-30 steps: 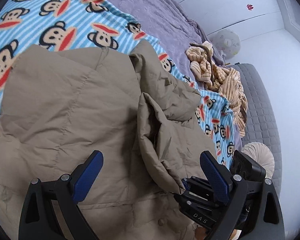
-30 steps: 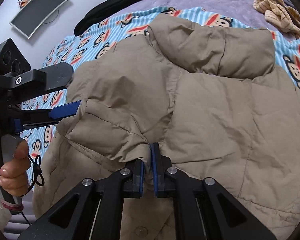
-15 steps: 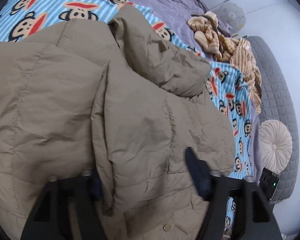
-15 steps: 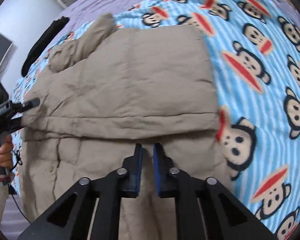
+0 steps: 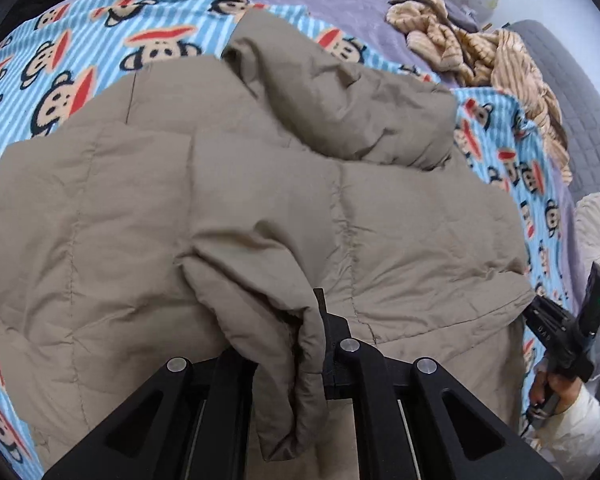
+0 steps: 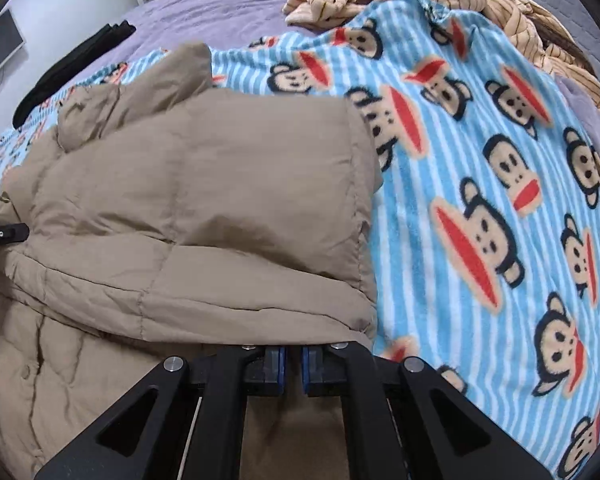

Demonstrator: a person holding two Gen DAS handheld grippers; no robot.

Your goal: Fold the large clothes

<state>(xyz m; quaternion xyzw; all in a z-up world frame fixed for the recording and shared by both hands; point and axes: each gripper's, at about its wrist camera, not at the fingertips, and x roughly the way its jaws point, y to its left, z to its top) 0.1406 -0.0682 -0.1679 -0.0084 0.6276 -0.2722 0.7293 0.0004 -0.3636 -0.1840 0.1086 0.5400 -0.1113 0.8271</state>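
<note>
Both wrist views close, angled down; share jacket [image 5: 228,208] on blanket [image 6: 480,200].

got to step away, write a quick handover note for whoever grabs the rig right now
Left gripper: shut on a bunched fold of the tan puffer jacket.
Right gripper: jaws nearly closed at the jacket's folded edge; grip not visible.
Jacket lies on the monkey-print blanket, one section already folded over the body.
Left: lay the held part flat, finish the remaining folds.
</note>
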